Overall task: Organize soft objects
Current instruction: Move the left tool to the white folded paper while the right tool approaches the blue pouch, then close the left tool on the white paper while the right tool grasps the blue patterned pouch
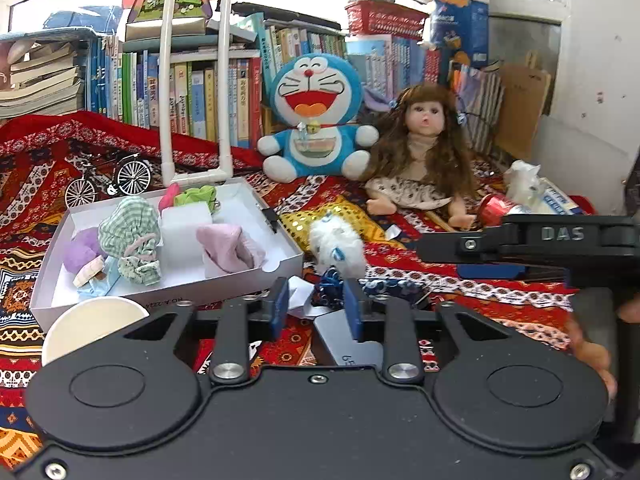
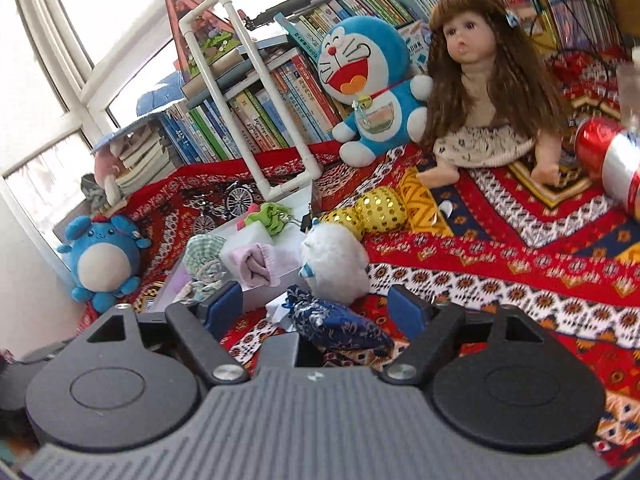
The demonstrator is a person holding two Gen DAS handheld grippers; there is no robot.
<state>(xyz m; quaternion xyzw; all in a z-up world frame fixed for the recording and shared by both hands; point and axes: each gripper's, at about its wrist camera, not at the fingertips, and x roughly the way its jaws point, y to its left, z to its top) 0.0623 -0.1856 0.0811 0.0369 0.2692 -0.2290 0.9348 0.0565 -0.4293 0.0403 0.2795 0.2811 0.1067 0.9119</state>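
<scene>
While white box (image 1: 280, 266) holds rolled cloths (image 1: 230, 246) | left gripper (image 1: 316, 306) narrowed, ungrasping | right gripper (image 2: 320, 312) spread around blue pouch (image 2: 336, 322)

On the patterned cloth sit one white box (image 1: 276, 268), three plush toys, namely a blue cat (image 1: 316, 120), a blue mouse (image 2: 102, 264) and a white fluffy one (image 2: 336, 260), plus one long-haired doll (image 1: 420, 152), one model bicycle (image 1: 108, 184), one blue brocade pouch (image 2: 336, 324) and one paper cup (image 1: 92, 328).
</scene>
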